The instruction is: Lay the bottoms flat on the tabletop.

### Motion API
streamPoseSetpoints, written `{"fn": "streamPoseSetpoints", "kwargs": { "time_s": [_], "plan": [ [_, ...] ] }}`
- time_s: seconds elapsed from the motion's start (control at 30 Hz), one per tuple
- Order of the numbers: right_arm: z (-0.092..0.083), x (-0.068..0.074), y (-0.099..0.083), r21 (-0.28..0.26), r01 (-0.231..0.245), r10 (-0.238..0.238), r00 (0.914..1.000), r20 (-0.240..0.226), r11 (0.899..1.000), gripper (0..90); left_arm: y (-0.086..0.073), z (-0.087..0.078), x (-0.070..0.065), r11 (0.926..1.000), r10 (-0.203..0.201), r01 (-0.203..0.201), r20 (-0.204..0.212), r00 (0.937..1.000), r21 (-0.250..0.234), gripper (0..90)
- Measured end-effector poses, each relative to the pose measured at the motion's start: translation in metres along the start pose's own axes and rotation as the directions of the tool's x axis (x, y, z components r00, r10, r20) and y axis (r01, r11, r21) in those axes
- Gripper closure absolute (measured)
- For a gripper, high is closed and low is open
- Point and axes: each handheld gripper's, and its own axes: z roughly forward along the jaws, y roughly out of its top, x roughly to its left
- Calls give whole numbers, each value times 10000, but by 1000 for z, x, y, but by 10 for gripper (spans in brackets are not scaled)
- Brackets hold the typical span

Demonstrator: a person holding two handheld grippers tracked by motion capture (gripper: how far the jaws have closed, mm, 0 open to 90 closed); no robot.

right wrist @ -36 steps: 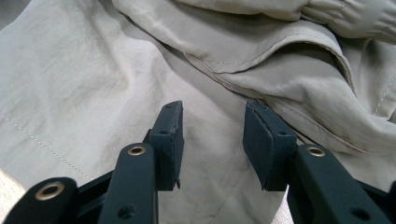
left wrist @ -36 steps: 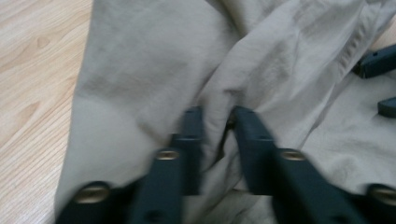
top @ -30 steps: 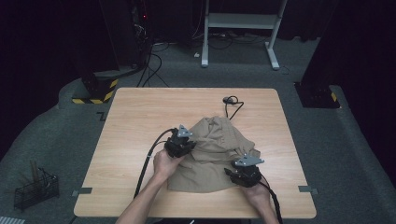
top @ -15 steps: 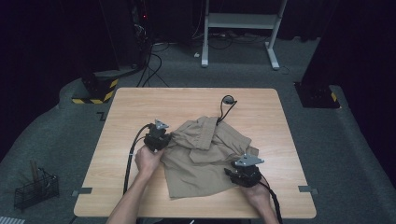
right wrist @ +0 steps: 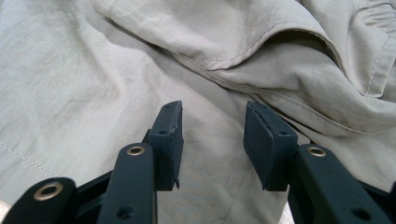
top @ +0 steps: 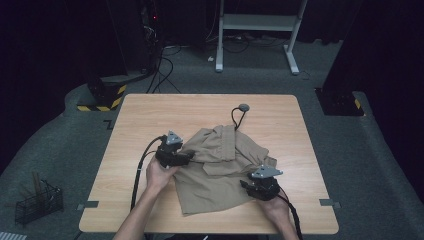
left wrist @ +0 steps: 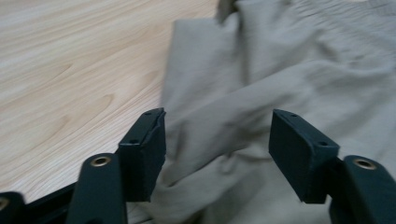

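Note:
A beige garment (top: pixel 220 170) lies crumpled and partly spread on the wooden table (top: pixel 150 115), with a dark cord and toggle (top: pixel 243 107) trailing from its far side. My left gripper (top: pixel 189 157) is at the cloth's left edge. Its jaws have just been opening, and now it (left wrist: pixel 217 140) stands open over the fabric (left wrist: pixel 261 70) with only loose folds below the pads. My right gripper (top: pixel 246 184) rests at the garment's near right part. It (right wrist: pixel 212 140) is open, its pads apart above flat cloth (right wrist: pixel 70 79) near a stitched seam.
The table's near edge (top: pixel 210 227) lies just in front of both hands. Bare wood stretches left and far of the garment. On the floor stand a black wire basket (top: pixel 37 205) at the left, a white desk frame (top: pixel 255 25) behind, and striped bases (top: pixel 100 102).
My left gripper dragged the garment's left edge leftward, spreading the pile flatter, then opened and let the cloth go. The right gripper has stayed put.

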Motion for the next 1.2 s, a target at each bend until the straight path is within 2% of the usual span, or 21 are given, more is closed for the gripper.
{"fn": "streamPoseSetpoints", "kwargs": {
  "time_s": [0.1,0.2,0.3,0.37,0.53,0.6,0.63,0.77,0.83,0.9,0.93,0.97,1.0,1.07,1.13,1.2],
  "plan": [
    [0,0,0,2,-1,1,10000,-2,10000,574,5,-1,-7,9993,376,-375,289,9989,-17,337],
    [0,0,0,9,1,-1,10000,7,10000,574,12,1,-18,9965,840,-838,627,9945,-48,337],
    [0,0,0,13,8,-8,10000,15,10000,574,16,9,-26,9928,1170,-1186,730,9904,184,343],
    [0,0,0,22,13,-13,10000,19,10000,573,17,17,-28,9902,1283,-1320,766,9888,447,383],
    [0,0,0,24,25,-25,10000,19,10000,572,17,30,-23,9885,1049,-1133,858,9908,1000,790],
    [0,0,0,26,25,-25,10000,17,10000,572,17,33,-21,9880,975,-1055,739,9925,1131,897],
    [0,0,0,25,38,-38,10000,26,10000,572,17,33,-20,9877,938,-1018,709,9931,1186,899],
    [0,0,0,24,42,-42,10000,28,10000,572,18,28,-17,9905,959,-997,443,9944,944,900],
    [0,1,0,27,49,-49,10000,28,10000,572,20,23,-14,9943,826,-857,496,9954,642,900],
    [0,1,0,21,64,-64,10000,27,10000,570,20,20,-14,9954,868,-893,655,9941,354,894],
    [0,1,0,24,66,-66,10000,29,10000,570,20,20,-14,9962,797,-824,833,9933,298,830],
    [0,1,0,24,70,-70,10000,25,10000,570,20,21,-14,9969,665,-704,1003,9927,361,691],
    [0,1,0,18,88,-88,10000,28,10000,569,19,23,-15,9964,682,-731,1053,9921,428,593],
    [0,1,0,23,69,-69,10000,18,10000,568,18,28,-18,9947,822,-873,912,9924,536,458],
    [0,1,0,22,69,-69,10000,17,10000,568,17,32,-19,9937,893,-947,873,9922,603,411],
    [0,1,0,21,63,-63,10000,15,10000,568,17,38,-20,9934,841,-903,847,9928,711,408]
  ]
}}
